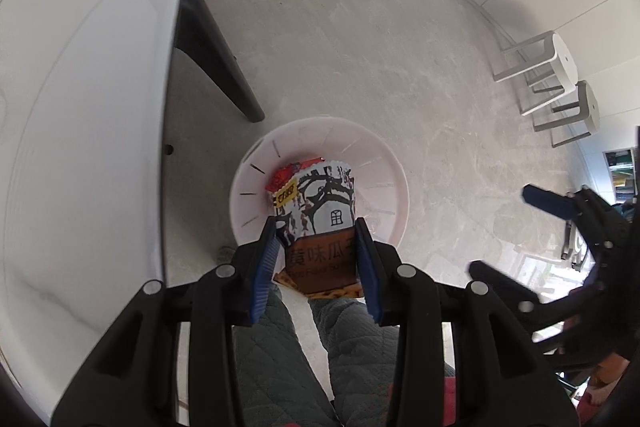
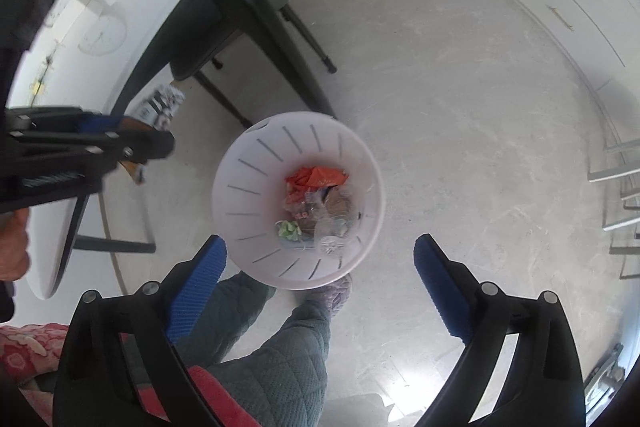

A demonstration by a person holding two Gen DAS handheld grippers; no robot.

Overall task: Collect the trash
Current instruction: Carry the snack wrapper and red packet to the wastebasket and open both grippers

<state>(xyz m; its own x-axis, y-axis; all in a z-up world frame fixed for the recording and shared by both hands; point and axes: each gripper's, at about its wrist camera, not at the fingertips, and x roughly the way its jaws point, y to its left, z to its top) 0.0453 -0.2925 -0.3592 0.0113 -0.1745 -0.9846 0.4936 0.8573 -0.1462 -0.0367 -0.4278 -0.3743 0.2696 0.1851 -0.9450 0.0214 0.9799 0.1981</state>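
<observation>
Snack packet [image 1: 320,227] poised over the white bin [image 1: 384,163].

The left gripper [image 1: 316,259] fingers clench the packet above the bin, near its close rim; released here, it could catch that rim and fall to the floor. The right gripper [image 2: 320,279] fingers are spread, empty. The tabletop [image 1: 80,107] edge crowds one side; elsewhere open floor.

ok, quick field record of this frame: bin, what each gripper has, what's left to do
bin: white slotted waste basket on the floor beside the table
bin contents: orange wrapper, clear plastic, other scraps
left gripper: shut on snack packet, held above the basket
right gripper: open, empty, over the basket
remaining: snack packet not yet dropped
</observation>
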